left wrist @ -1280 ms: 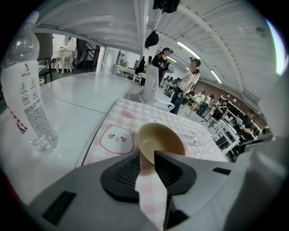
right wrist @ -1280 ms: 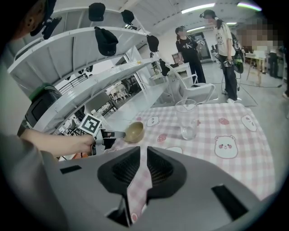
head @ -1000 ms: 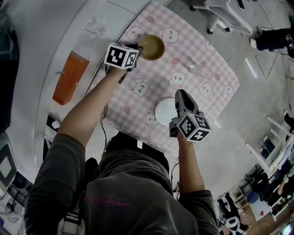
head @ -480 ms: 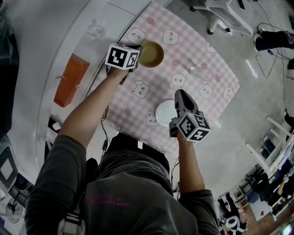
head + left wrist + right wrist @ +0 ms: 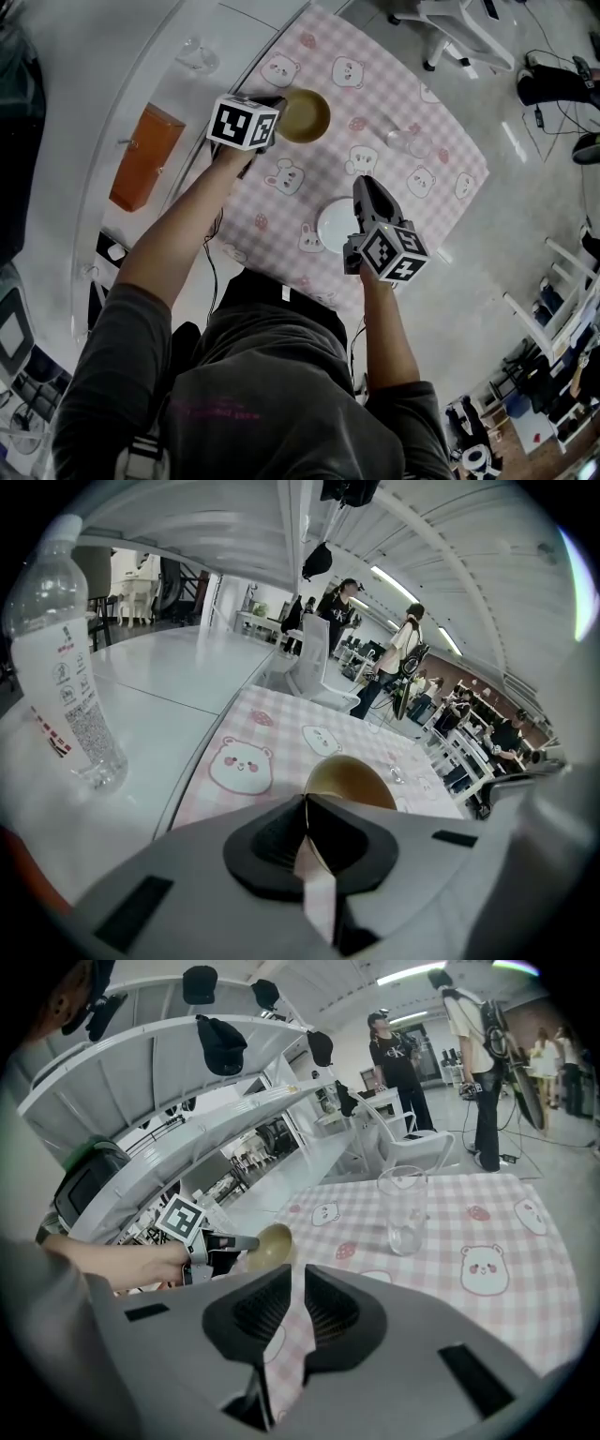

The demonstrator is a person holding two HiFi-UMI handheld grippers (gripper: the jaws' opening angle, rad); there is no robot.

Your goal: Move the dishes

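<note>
Fingers on the left point(image 5: 272, 841) are clenched on the near rim of the round olive-brown bowl point(image 5: 352, 778), which sticks out ahead of them. The fingers on the right point(image 5: 337, 1312) are a little apart and empty, with the round white plate point(image 5: 333, 225) just beside them, to their left.

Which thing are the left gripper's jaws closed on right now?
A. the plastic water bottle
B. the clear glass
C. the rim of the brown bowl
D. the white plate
C: in the left gripper view, the left gripper has its jaws pressed together on the near rim of the brown bowl.
</note>
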